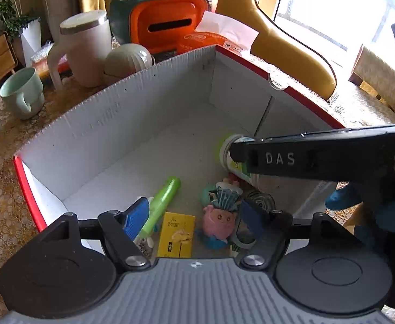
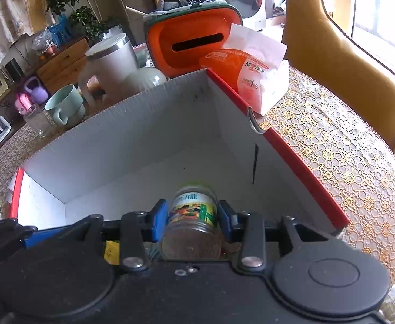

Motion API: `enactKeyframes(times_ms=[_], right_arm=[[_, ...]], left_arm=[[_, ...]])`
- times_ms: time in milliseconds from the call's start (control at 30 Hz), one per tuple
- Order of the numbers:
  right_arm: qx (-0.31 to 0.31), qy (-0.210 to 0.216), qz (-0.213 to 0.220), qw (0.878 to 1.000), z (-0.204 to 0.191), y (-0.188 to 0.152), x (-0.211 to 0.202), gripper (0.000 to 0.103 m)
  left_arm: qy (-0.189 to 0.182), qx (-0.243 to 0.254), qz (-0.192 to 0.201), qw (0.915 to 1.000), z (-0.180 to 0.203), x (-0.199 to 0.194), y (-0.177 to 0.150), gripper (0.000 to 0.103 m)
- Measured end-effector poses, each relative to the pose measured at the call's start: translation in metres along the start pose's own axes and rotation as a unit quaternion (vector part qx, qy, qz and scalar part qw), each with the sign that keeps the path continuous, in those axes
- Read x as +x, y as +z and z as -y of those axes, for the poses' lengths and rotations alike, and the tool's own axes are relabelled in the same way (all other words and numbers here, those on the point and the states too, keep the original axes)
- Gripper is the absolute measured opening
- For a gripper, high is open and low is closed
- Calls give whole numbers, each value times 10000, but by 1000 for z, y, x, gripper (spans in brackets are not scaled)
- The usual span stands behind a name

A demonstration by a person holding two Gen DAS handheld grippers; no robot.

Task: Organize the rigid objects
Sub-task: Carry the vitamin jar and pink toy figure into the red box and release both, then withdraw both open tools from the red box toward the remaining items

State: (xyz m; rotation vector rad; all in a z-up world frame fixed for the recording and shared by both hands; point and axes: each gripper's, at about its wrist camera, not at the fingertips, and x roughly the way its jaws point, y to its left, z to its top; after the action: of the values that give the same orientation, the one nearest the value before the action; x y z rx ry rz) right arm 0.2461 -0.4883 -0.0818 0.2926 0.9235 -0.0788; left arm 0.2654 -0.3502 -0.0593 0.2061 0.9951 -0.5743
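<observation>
- the right claw (image 2: 192, 220) is closed on a small glass jar with a green-and-yellow printed label (image 2: 193, 217), held on its side over the white corrugated box with red outer walls (image 2: 132, 135).
- the step in hand looks like lowering the jar into the box; next it likely needs a descent to the floor, then a release.
- the left claw (image 1: 194, 216) hangs wide and empty above a green plastic tube (image 1: 163, 202), a yellow card packet (image 1: 176, 234) and a pink round-faced toy (image 1: 217, 222) lying at the near end.
- the far half of the box floor is bare, giving room; the tall box walls stand near both claws on the table (image 2: 332, 148).
</observation>
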Motion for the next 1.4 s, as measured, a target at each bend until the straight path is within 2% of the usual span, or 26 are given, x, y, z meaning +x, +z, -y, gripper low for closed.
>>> enactKeyframes(times_ms=[200, 300, 633, 1067, 1400], right_arm=[[67, 97, 14, 9999, -1, 1, -6, 47], [11, 112, 91, 9999, -6, 1, -15, 54], [-232, 354, 347, 9985, -31, -6, -55, 57], [-276, 744, 625, 9949, -65, -27, -95, 70], [-452, 1053, 745, 9906, -99, -53, -116, 85]], left_arm=[[-33, -30, 31, 10000, -5, -9, -11, 75], [-83, -72, 103, 9999, -9, -19, -14, 75], [-199, -252, 478, 9983, -20, -64, -23, 75], [-32, -538, 1008, 9934, -54, -126, -52, 75], [77, -844, 1331, 9875, -87, -168, -85, 75]])
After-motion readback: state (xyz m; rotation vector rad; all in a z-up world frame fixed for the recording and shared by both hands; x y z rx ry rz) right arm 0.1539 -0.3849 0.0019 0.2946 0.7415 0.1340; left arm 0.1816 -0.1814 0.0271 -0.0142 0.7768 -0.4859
